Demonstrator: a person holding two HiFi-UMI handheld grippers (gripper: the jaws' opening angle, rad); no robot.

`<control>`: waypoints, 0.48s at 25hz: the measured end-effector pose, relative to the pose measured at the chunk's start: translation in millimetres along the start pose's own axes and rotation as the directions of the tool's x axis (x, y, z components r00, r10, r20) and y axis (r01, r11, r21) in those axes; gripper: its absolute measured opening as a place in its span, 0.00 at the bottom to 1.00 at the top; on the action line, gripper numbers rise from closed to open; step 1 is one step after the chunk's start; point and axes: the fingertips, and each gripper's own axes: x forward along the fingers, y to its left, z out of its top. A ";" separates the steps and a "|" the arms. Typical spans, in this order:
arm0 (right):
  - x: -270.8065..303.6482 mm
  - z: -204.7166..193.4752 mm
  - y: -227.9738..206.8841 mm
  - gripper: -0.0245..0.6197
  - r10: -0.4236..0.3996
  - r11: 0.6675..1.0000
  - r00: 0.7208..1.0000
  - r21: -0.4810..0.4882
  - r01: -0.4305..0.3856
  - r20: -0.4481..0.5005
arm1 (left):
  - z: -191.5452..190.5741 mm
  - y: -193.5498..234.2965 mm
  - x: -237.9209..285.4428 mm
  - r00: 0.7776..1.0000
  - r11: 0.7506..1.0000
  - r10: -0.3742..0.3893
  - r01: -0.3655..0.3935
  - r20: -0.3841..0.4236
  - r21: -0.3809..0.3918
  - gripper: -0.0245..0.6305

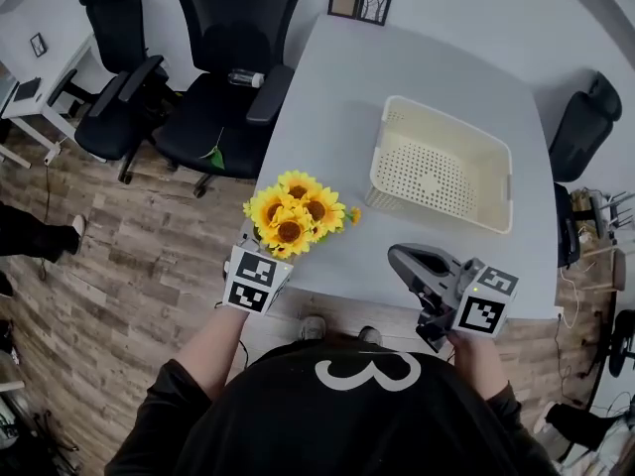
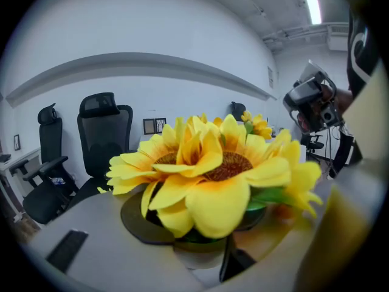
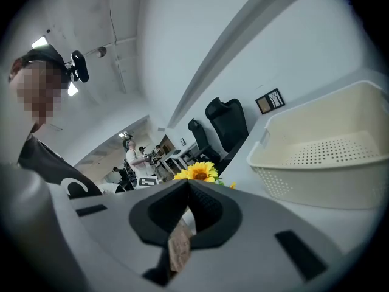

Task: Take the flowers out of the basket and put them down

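The flowers (image 1: 293, 214), a tight bunch of yellow sunflowers, are out of the basket (image 1: 378, 152) and sit at the near left edge of the table (image 1: 347, 97), partly over the floor, right above the left gripper (image 1: 260, 251). In the left gripper view the flowers (image 2: 206, 175) fill the frame and cover most of the left gripper (image 2: 200, 248). Its dark jaws stand partly apart with the base of the bunch between them, so it seems to pinch the bunch low down, though the petals hide the contact itself. I cannot tell whether the bunch touches the table. The basket, white and perforated, stands upright further back and to the right, apart from the flowers. The right gripper (image 1: 399, 258) hangs over the near right edge of the table, pointing toward the basket. In its own view the right gripper (image 3: 187, 190) has its jaws pressed together with nothing gripped, and beyond them show the flowers (image 3: 197, 171) and the basket (image 3: 322, 157). Black chairs (image 1: 233, 28) stand past the far left side.
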 end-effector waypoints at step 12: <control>13.8 4.7 -15.5 0.05 0.006 0.996 0.999 0.086 -0.009 0.042 | -14.6 0.0 13.2 0.997 0.998 -0.067 0.066 0.037 0.014 0.33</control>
